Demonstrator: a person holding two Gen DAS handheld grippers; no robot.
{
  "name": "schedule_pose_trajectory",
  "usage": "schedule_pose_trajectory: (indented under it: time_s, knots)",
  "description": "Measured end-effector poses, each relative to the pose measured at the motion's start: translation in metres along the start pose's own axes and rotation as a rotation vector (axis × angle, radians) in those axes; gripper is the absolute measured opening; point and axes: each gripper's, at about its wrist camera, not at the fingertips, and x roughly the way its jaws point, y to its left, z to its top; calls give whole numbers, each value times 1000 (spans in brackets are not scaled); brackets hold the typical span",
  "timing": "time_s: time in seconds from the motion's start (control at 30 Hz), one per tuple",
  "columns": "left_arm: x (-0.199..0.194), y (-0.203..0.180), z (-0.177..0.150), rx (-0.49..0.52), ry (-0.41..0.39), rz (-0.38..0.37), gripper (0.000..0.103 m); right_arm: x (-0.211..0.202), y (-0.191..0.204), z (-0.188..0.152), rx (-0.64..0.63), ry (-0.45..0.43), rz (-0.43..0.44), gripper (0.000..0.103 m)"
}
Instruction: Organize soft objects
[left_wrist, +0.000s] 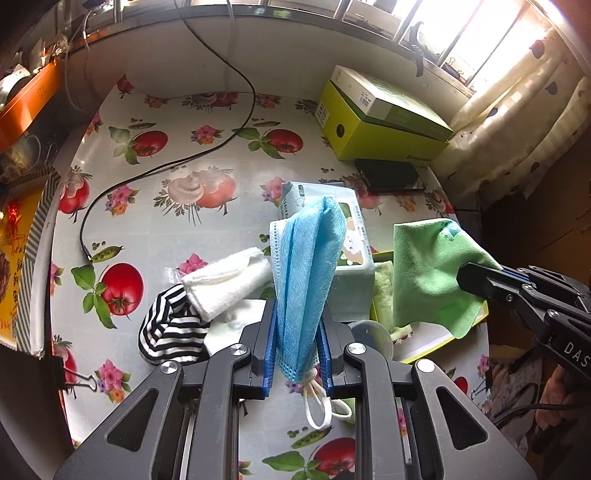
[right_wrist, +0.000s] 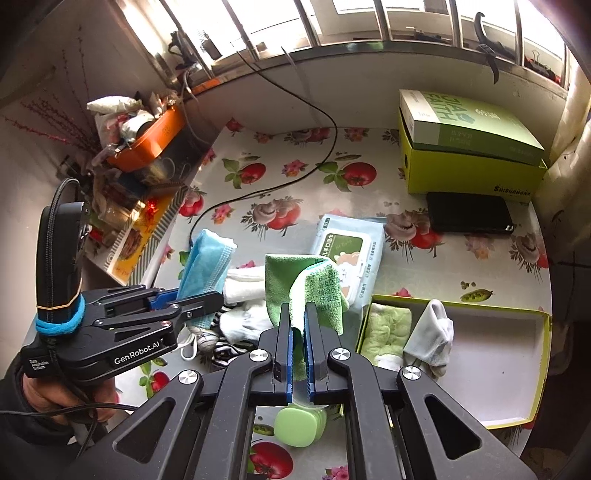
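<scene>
- Left gripper (left_wrist: 297, 343) grasps the blue mask (left_wrist: 306, 273), lifted above the socks (left_wrist: 221, 284).
- Right gripper (right_wrist: 299, 354) clenches the green cloth (right_wrist: 314, 291), held up just left of the open box (right_wrist: 491, 369).

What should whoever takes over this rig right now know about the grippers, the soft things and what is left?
Left gripper: shut on the blue face mask, lifted off the table.
Right gripper: shut on the green cloth, also lifted.
Done: a pale green towel and a white sock lie in the open tray.
Left: place mask and cloth; the striped sock and white towel are still on the table, beside the wipes pack.
</scene>
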Motion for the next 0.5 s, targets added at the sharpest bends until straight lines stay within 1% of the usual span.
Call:
schedule_pose_trajectory:
  time_s: [0.5]
  knots:
    - [19, -49, 7, 103, 45, -40, 20, -22, -62, -23, 132, -24, -67, 5]
